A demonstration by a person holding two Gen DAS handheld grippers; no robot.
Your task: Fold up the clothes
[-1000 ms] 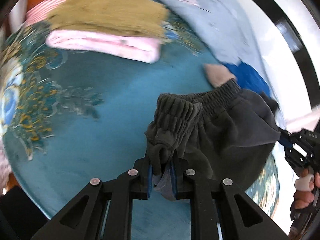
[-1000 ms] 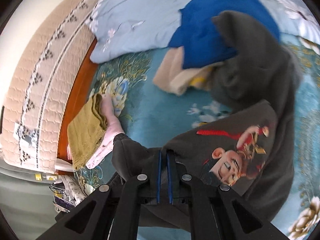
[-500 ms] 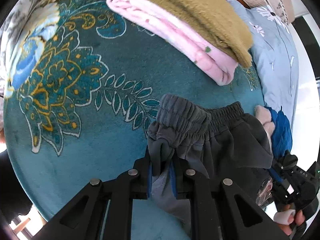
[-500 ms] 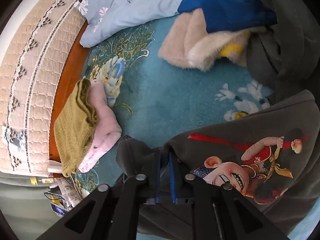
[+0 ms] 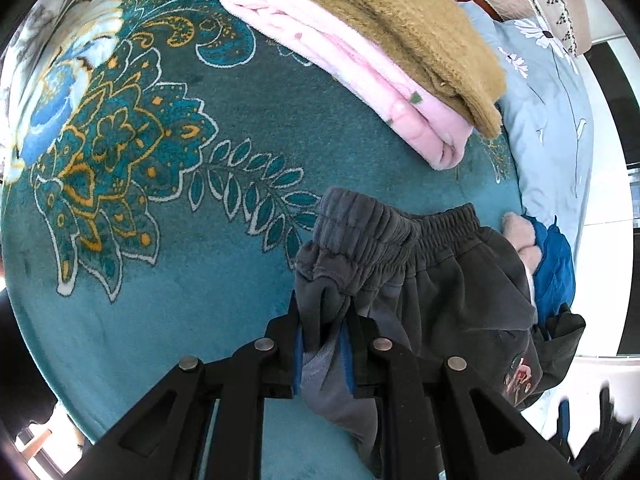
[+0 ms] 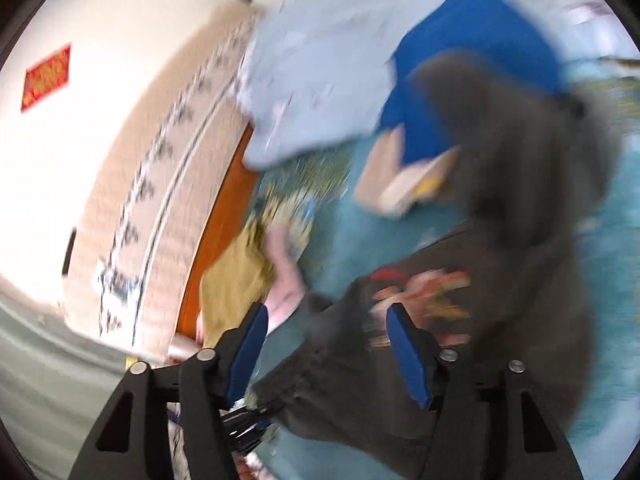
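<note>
Dark grey sweatpants (image 5: 440,272) with a gathered elastic waistband lie on the teal patterned blanket (image 5: 180,240). My left gripper (image 5: 323,320) is shut on a bunched fold of the waistband, pointing steeply down. In the blurred right wrist view the same grey sweatpants (image 6: 400,360), with a red cartoon print, lie below my right gripper (image 6: 326,320). Its jaws are opening wide and the blue pads (image 6: 408,356) press on nothing.
A folded olive fleece (image 5: 392,28) sits on a folded pink garment (image 5: 360,76) at the back. A light blue floral pillow (image 5: 548,100) and a blue garment (image 5: 554,264) over a beige one lie to the right. A quilted headboard (image 6: 152,184) stands behind.
My right gripper has let go of the grey sweatpants, opened wide and pulled back. The left gripper keeps its hold and has barely moved over the last half second.
</note>
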